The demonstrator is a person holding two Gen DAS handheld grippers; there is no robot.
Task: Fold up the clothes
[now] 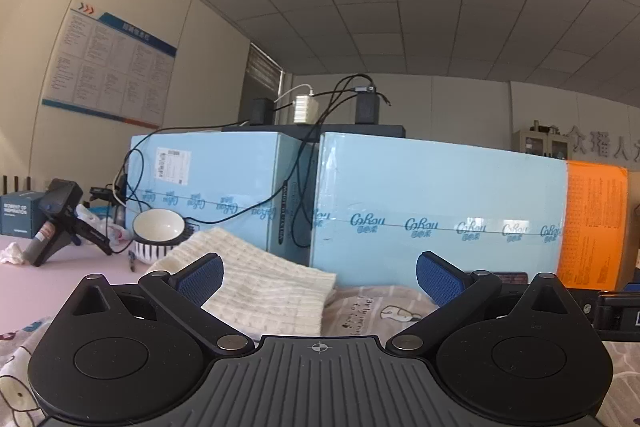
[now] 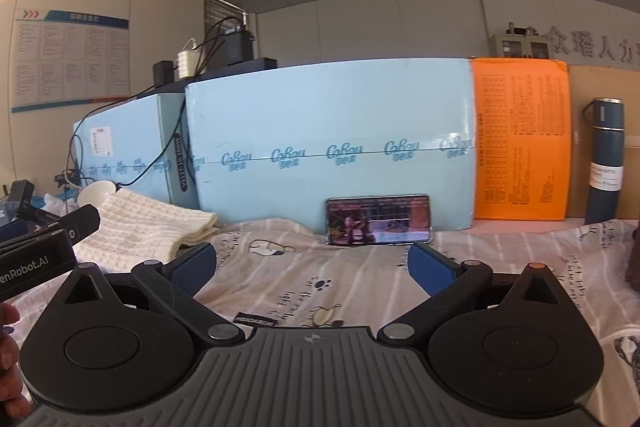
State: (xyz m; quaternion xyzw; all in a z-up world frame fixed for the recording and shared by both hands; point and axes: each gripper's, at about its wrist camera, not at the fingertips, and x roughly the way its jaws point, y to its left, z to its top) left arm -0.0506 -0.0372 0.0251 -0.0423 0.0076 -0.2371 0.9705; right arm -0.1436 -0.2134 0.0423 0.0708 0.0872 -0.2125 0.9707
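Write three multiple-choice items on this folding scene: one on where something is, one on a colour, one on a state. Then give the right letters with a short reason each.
1. Where does the phone stand?
A. On the bowl
B. Propped against the light blue box
C. Between the claw fingers

2. What colour is the folded knit garment?
A. Cream white
B. Orange
C. Dark blue

3. How is the right claw?
A. Shut on the knit garment
B. Shut on the phone
C. Open, holding nothing

Answers:
1 B: the phone leans upright on the box front, at the edge of the printed fabric.
2 A: its ribbed knit shows cream white in both views.
3 C: its blue pads stand wide apart over the printed fabric.
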